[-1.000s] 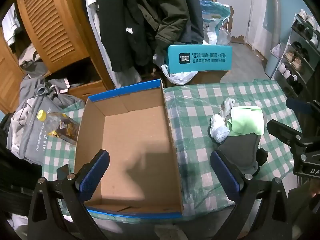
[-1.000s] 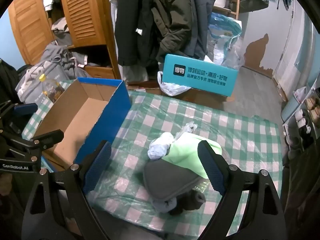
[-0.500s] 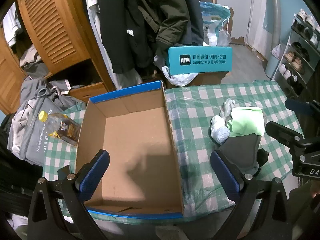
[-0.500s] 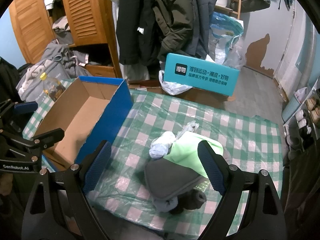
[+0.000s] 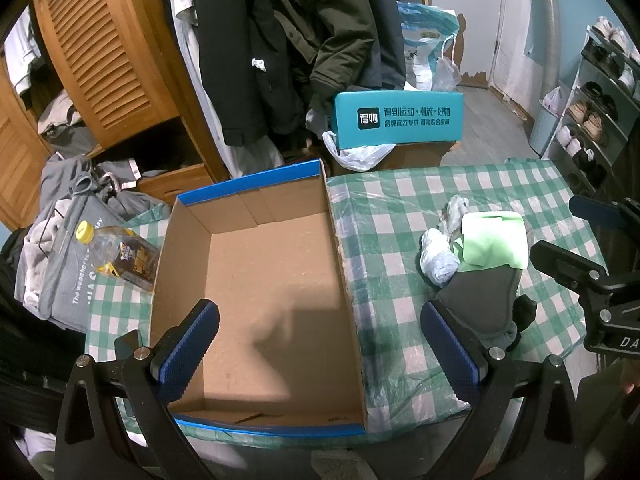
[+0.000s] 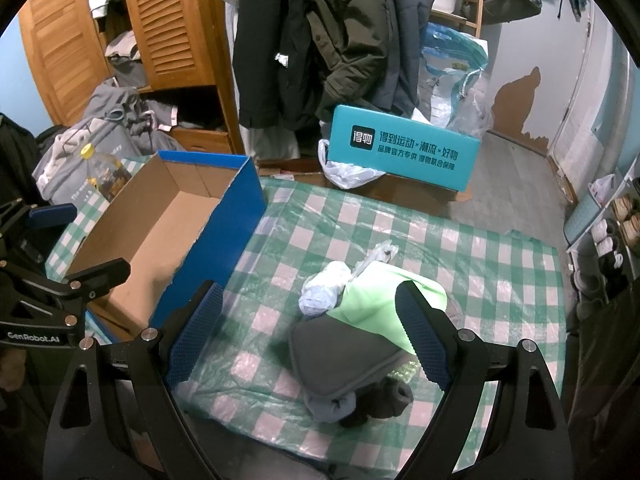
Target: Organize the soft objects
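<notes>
Cardboard, brown inside and blue outside: the open box [image 5: 260, 280] sits on the left half of the worktop [image 5: 400, 208], its long axis running 6 to 12 o'clock in the left wrist view, nothing visible inside. At about 3 o'clock of it lies the pile of soft objects [image 6: 352, 328] — a pale blue bundle [image 6: 320, 296], a light green cloth [image 6: 384, 304], a grey felt piece [image 6: 340, 356] and a dark roll [image 6: 396, 396], all touching. In the right wrist view the pile's long axis runs from 11 to 5 o'clock.

Left gripper [image 5: 320, 352] hangs over the box, jaws wide apart and holding nothing. Right gripper [image 6: 312, 336] hangs over the pile, jaws likewise spread, the cloths between them but untouched.

Only the right wrist view shows the dark roll's open end and the lettering "GenRobot.AI" on the other gripper; the left wrist view alone shows the box floor whole. A yellow-capped bottle [image 5: 120, 256] lies at 9 o'clock of the box. Beyond the worktop stands a teal carton [image 6: 404, 148] printed with Chinese characters.
</notes>
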Demonstrator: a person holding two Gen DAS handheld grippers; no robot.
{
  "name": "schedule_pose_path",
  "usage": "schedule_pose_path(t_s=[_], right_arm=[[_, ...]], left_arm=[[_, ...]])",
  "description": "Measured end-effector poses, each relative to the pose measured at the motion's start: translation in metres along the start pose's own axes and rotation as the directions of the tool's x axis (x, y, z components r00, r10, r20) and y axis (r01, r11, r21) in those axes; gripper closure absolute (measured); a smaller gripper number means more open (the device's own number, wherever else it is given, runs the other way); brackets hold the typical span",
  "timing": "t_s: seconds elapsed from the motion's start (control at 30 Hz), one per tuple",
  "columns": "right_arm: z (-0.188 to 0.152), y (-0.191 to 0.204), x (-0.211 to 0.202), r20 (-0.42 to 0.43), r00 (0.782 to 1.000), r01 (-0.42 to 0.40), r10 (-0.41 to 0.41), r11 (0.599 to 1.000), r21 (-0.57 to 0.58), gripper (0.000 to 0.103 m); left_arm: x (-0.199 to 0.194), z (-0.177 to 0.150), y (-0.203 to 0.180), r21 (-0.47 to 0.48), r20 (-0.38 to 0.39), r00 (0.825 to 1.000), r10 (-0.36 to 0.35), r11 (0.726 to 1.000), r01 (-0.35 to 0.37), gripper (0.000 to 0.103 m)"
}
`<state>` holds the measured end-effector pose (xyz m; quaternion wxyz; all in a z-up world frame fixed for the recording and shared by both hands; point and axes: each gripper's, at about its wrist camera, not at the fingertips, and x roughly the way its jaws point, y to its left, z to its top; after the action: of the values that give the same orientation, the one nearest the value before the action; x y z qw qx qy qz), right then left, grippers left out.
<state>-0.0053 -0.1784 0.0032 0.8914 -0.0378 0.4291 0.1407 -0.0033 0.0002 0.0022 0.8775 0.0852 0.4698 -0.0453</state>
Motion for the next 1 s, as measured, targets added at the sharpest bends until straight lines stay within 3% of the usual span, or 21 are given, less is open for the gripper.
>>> schedule_pose_path(t_s=[1.0], right_arm=[[-0.0015,-0.0001,-0.0008,-0.004,1.000,0.000,0.000,1.000,0.000,0.016]], left_arm=[[-0.0001,-0.0014,-0.0017,0.003,-0.004,1.000,0.000,1.000,0.000,0.001]])
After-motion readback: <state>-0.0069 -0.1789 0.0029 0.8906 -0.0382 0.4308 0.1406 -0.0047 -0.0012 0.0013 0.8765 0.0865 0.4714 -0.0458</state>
